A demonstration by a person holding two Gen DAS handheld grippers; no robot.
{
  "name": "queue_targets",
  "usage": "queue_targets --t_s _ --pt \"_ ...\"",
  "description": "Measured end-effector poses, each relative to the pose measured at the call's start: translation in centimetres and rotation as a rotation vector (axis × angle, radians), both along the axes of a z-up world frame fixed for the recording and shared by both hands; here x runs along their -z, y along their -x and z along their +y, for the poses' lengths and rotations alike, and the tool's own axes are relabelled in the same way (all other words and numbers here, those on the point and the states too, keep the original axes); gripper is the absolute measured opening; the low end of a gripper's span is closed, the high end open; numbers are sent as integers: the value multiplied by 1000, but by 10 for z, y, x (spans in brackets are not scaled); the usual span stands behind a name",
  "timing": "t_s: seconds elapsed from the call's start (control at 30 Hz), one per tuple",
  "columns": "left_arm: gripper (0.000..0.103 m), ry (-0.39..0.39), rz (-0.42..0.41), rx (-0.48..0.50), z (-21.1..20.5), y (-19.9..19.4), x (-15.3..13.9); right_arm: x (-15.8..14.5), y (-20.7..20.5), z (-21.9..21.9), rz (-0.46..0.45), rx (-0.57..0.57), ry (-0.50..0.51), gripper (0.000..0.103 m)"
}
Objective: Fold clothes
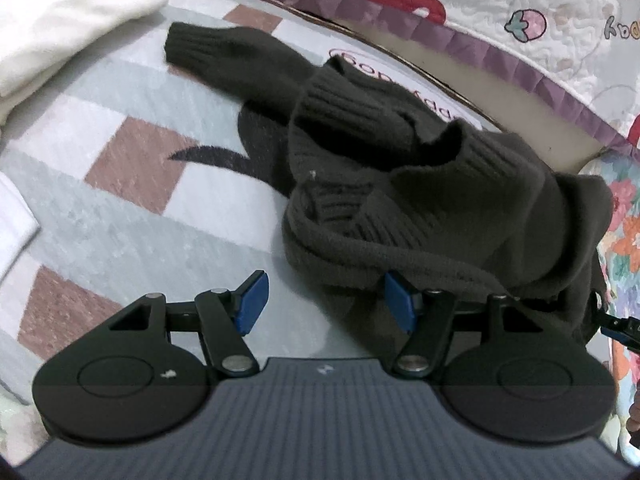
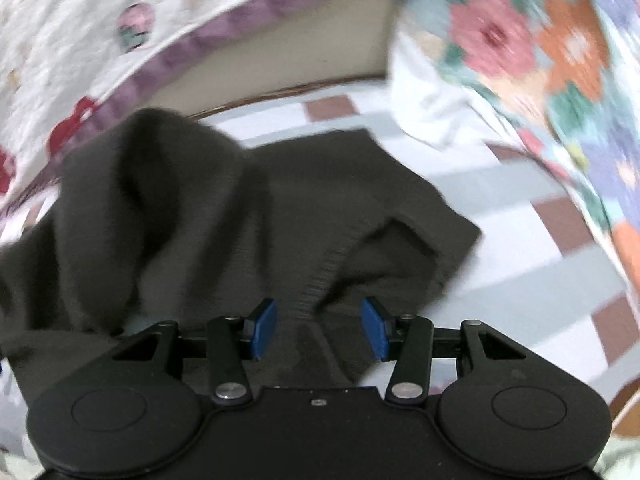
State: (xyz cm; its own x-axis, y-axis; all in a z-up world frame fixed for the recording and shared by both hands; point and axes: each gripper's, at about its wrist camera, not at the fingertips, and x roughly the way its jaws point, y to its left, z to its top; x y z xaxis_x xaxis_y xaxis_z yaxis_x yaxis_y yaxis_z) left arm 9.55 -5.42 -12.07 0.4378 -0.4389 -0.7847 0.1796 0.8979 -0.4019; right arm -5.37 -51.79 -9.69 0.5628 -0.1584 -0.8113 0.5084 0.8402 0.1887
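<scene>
Behind the sweater [image 1: 420,184] crowds a quilt [image 1: 500,12] (white cloth [image 1: 60,12] leftward); both hand-held grippers [image 1: 326,304] [image 2: 319,328] gape apart.

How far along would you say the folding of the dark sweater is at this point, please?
Barely begun. Done: nothing looks folded; the dark sweater lies bunched on the checked blanket, one sleeve stretched out. In hand: both grippers are open, the left gripper at the sweater's near edge, the right gripper with knit between its fingers, not clamped. Left: spreading it flat, folding sleeves and body.
</scene>
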Motion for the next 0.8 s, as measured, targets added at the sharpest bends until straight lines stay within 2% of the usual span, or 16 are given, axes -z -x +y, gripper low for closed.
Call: queue_targets --t_s 0.07,0.13,0.23,0.33,0.43,0.5,0.6,0.63,0.67,0.7,0.77,0.8 --pt "41 9 -8 46 -5 3 -4 7 10 -14 -11 54 -59 53" --pt "39 19 -16 91 -11 7 -7 11 20 -19 -26 56 -90 53" --pt "39 -8 -18 121 -19 10 -8 17 35 -22 -60 26 -157 53" --pt "44 -101 -24 75 -22 10 -1 22 43 -21 -80 13 -202 54" --pt "53 -254 -108 17 -25 11 3 27 43 -18 -93 -5 -203 55" --pt "60 -320 -175 4 -27 10 3 32 38 -18 -101 3 -226 57" --pt "60 -284 -159 -1 -25 7 5 48 27 -17 -105 33 -260 59" --pt "61 -264 -148 -2 -23 6 6 53 24 -14 -106 29 -272 53" --pt "61 -250 -139 -2 -21 5 7 56 21 -9 -107 0 -268 42" --pt "62 -239 -131 -1 -20 5 8 54 17 -1 -98 -41 -220 9" --pt "62 -234 -130 -3 -20 5 7 39 13 13 -100 -90 -122 10" --pt "62 -236 -134 -1 -20 5 5 26 15 13 -136 -77 -95 9"
